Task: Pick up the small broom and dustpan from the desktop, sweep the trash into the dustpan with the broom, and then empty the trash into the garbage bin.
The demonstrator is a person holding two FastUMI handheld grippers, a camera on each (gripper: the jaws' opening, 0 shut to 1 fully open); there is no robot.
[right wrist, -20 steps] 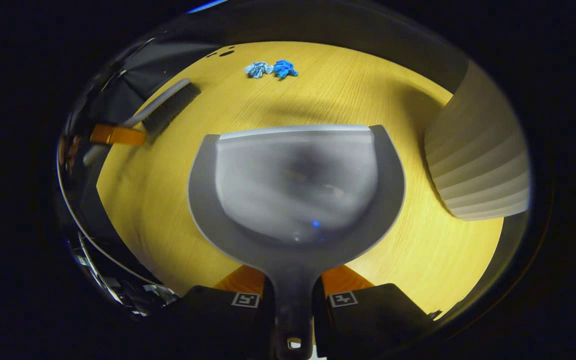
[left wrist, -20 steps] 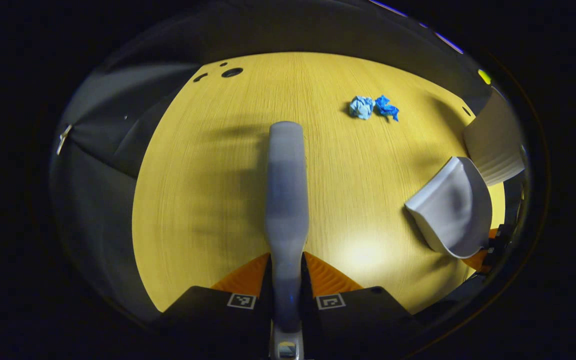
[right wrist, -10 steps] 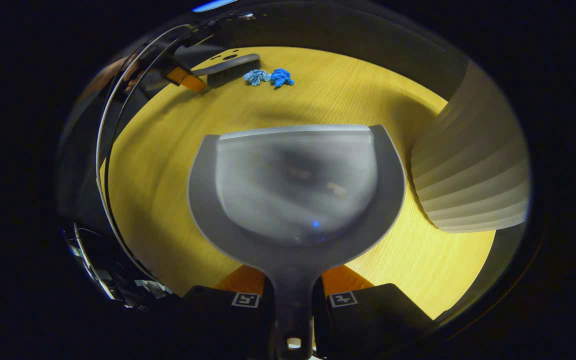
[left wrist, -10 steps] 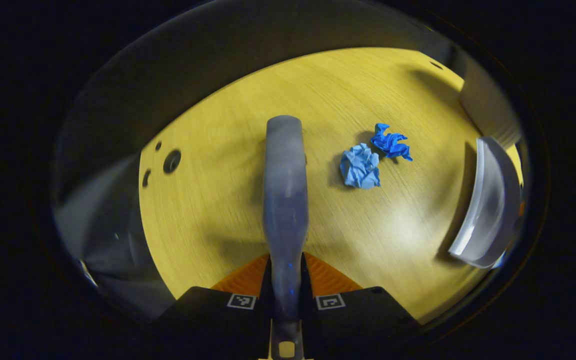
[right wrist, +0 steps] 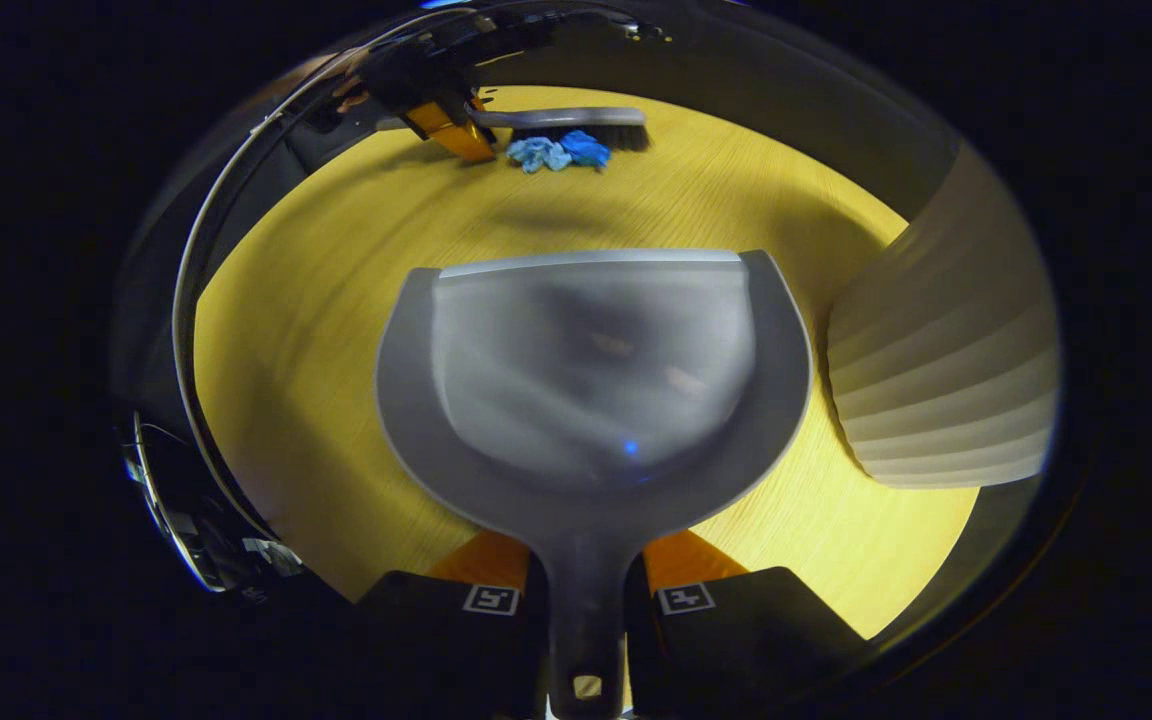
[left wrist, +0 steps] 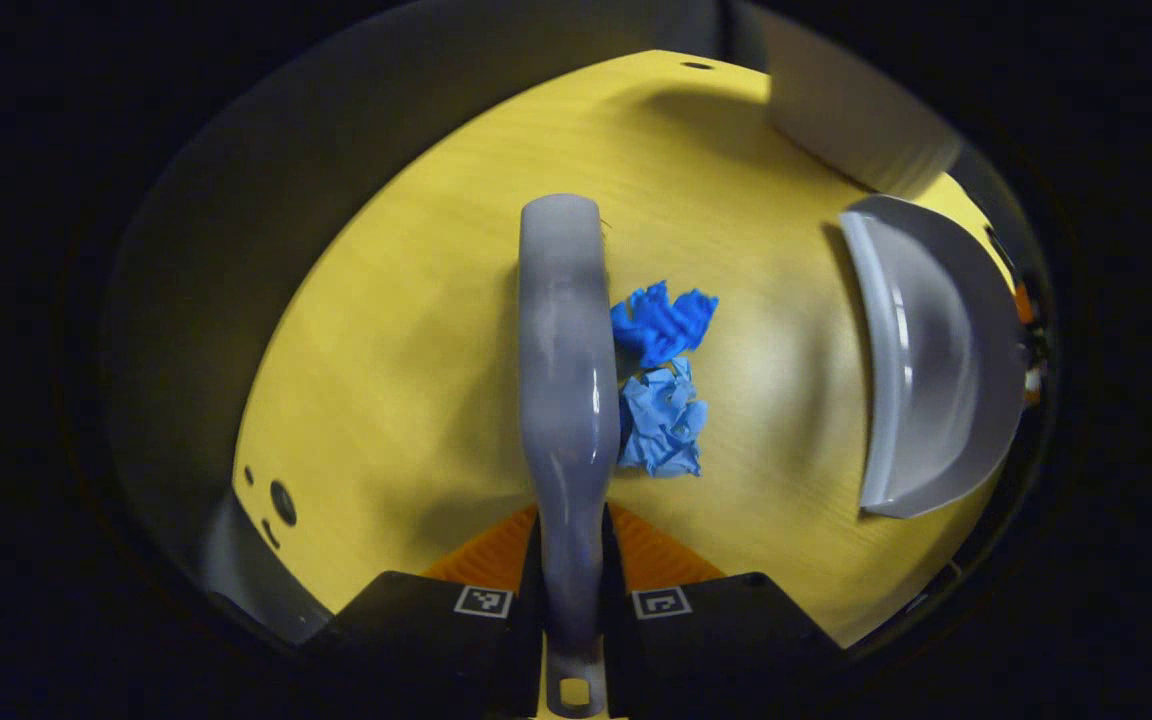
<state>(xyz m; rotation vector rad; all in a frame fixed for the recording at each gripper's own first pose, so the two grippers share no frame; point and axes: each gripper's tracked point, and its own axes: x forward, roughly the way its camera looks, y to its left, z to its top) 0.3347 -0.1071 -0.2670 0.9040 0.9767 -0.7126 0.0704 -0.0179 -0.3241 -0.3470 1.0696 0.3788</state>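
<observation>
My left gripper [left wrist: 572, 545] is shut on the grey broom [left wrist: 561, 380], whose back runs straight ahead over the yellow desktop [left wrist: 406, 350]. Two crumpled blue paper balls [left wrist: 664, 385] lie against the broom's right side. Farther right the grey dustpan [left wrist: 926, 360] faces them with its open mouth. In the right gripper view, my right gripper [right wrist: 586, 575] is shut on the dustpan's handle [right wrist: 586, 600], its pan [right wrist: 591, 375] empty. Beyond its lip the paper balls [right wrist: 558, 152] sit in front of the broom [right wrist: 566, 120], held by the other gripper [right wrist: 446, 125].
A white ribbed garbage bin [right wrist: 946, 370] stands on the desktop to the right of the dustpan; in the left gripper view the bin [left wrist: 846, 110] is at the far right. Cable holes [left wrist: 281, 500] mark the desk near its left edge. Dark booth walls surround the desk.
The left gripper swung the broom around behind the blue paper balls, bringing it up against them. The dustpan stayed nearly still, its mouth facing the paper.
</observation>
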